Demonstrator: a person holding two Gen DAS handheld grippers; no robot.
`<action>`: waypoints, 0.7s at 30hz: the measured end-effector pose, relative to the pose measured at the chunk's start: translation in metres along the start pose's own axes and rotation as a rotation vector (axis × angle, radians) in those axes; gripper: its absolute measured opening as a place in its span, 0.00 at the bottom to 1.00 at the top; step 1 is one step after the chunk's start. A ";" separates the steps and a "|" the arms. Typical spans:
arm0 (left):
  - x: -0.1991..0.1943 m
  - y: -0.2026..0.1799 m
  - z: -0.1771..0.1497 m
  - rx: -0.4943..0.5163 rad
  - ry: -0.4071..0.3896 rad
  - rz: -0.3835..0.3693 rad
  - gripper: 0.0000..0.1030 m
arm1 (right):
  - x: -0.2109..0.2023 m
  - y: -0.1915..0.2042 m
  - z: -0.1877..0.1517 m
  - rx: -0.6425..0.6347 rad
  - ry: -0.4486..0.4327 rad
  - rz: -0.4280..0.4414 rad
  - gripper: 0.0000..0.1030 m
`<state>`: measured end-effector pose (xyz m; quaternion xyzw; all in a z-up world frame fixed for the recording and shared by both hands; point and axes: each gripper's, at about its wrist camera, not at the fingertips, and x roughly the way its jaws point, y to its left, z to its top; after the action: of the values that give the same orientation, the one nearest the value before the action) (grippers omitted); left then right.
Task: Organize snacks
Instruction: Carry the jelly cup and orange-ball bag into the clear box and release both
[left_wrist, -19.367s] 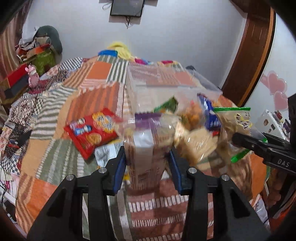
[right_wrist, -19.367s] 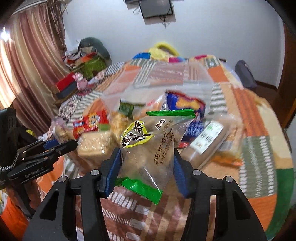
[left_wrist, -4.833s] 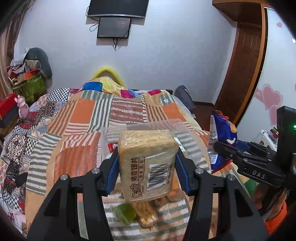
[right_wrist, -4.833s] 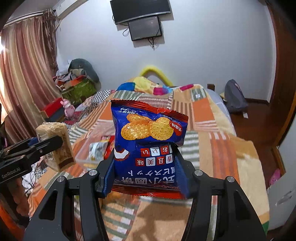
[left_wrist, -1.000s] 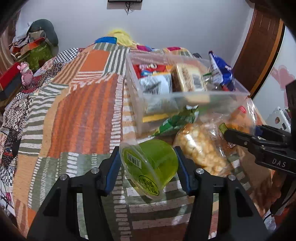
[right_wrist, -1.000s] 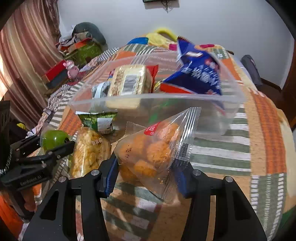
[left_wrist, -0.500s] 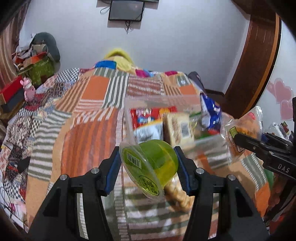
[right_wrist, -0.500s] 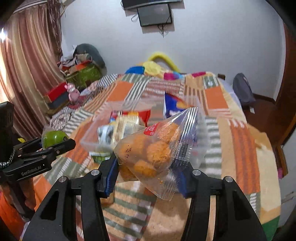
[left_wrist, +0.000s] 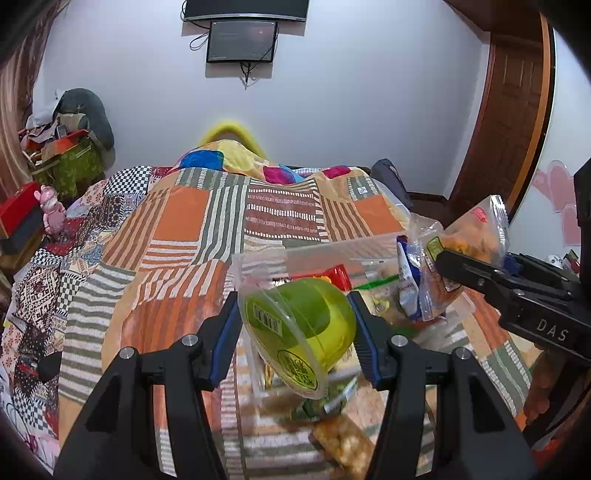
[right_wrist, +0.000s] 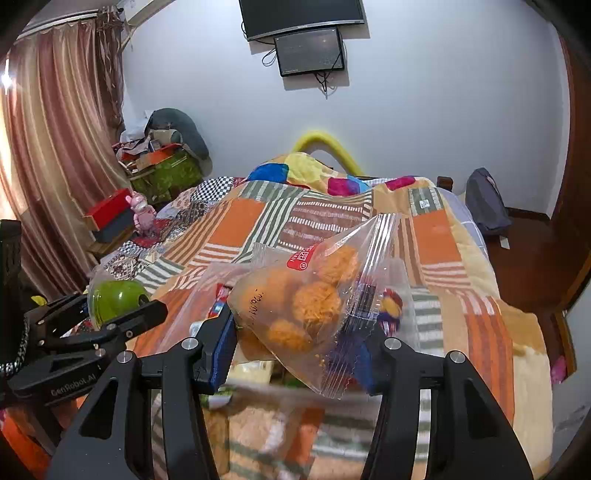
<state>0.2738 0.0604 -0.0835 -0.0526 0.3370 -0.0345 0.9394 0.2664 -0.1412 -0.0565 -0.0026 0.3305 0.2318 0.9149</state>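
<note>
A jelly cup (left_wrist: 299, 328) hangs above the bin (left_wrist: 258, 262) on the quilt (left_wrist: 177, 229), snack bag (right_wrist: 306, 299) to its right.

- This is a bedroom in a home.
- A big bed (left_wrist: 192, 229) with a patchwork blanket lies ahead of the claw.
- A TV (right_wrist: 301, 16) hangs high above.

Left gripper (left_wrist: 295, 332) clamped on a green plastic cup (left_wrist: 299, 328); right gripper (right_wrist: 299, 343) clamped on a clear snack bag (right_wrist: 314, 299).
</note>
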 end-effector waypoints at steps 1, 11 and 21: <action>0.004 0.000 0.002 -0.003 0.003 -0.003 0.54 | 0.004 -0.001 0.002 0.000 0.002 -0.003 0.48; 0.056 0.007 0.013 -0.035 0.065 -0.009 0.54 | 0.047 -0.006 0.006 0.014 0.070 0.012 0.48; 0.089 0.012 0.016 -0.052 0.103 0.030 0.54 | 0.066 0.000 0.004 -0.035 0.122 0.010 0.52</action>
<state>0.3530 0.0642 -0.1286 -0.0703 0.3862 -0.0143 0.9196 0.3138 -0.1123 -0.0932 -0.0312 0.3816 0.2416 0.8917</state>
